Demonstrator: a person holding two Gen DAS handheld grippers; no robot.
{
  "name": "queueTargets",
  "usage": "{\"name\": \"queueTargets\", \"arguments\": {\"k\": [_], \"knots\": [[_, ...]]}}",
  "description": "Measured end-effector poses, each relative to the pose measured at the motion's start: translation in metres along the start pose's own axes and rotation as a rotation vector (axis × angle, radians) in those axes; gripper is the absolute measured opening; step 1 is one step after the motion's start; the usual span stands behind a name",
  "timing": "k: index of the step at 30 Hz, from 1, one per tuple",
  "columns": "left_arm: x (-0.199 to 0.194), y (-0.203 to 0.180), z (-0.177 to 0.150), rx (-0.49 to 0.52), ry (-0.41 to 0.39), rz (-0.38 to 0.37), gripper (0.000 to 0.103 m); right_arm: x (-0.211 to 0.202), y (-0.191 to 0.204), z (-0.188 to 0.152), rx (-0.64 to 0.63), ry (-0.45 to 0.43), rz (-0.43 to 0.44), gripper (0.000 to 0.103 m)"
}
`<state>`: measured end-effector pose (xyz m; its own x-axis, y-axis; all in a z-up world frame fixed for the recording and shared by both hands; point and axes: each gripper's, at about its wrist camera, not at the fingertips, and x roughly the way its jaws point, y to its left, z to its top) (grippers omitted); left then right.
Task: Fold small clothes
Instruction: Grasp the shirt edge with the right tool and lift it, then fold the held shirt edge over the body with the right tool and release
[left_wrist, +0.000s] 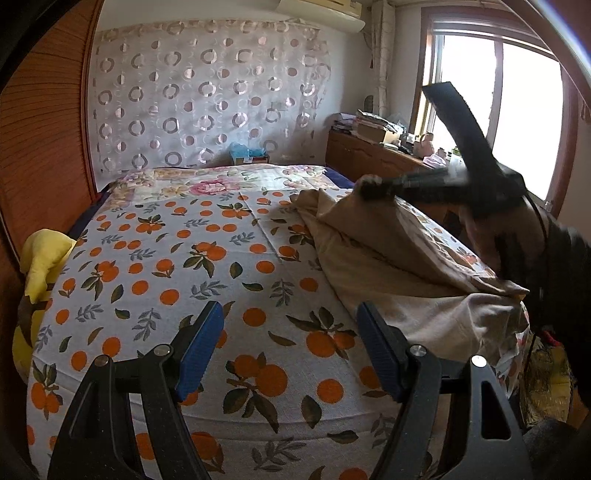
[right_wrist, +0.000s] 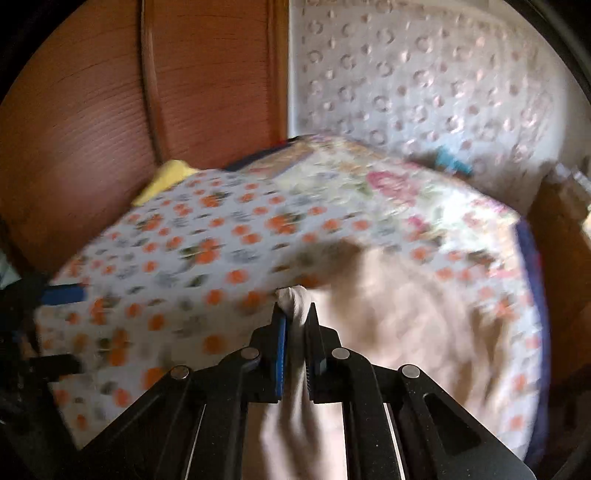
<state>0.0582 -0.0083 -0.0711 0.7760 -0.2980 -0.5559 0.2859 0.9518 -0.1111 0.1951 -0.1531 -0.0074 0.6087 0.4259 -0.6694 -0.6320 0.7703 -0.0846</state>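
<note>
Nearest, the left tongs (left_wrist: 290, 347) hang released over the orange-print bed (left_wrist: 177, 258), gripping nothing. To their right the beige garment (left_wrist: 388, 258) lies on the bed, one corner lifted. The right tongs (right_wrist: 295, 321) are clenched on that bunched corner. Behind stands a patterned curtain (left_wrist: 207, 92).

We count one beige garment (left_wrist: 388, 258) on one bed (left_wrist: 184, 266), and two grippers: the left gripper (left_wrist: 291, 350) and the right gripper (right_wrist: 295, 328). We also count one yellow cloth (left_wrist: 44, 258) and one window (left_wrist: 498, 110).
</note>
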Motion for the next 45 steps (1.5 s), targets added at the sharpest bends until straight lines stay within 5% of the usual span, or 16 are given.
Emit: {"name": "queueTargets", "arguments": {"k": [9,16,35,45], "knots": [[0.003,-0.006,-0.003,0.005,0.010,-0.011,0.075,0.017,-0.103,0.011,0.064,0.039,-0.293,0.008],[0.010,-0.009,-0.001,0.016,0.022,-0.027,0.075,0.054,-0.138,-0.008,0.169,0.105,-0.366,0.008],[0.130,-0.043,0.103,0.168,0.109,-0.061,0.075,0.049,-0.164,-0.035,0.171,0.084,-0.262,0.008],[0.211,-0.049,0.132,0.142,0.216,-0.100,0.050,0.054,-0.173,-0.045,0.145,0.094,-0.218,0.008]]}}
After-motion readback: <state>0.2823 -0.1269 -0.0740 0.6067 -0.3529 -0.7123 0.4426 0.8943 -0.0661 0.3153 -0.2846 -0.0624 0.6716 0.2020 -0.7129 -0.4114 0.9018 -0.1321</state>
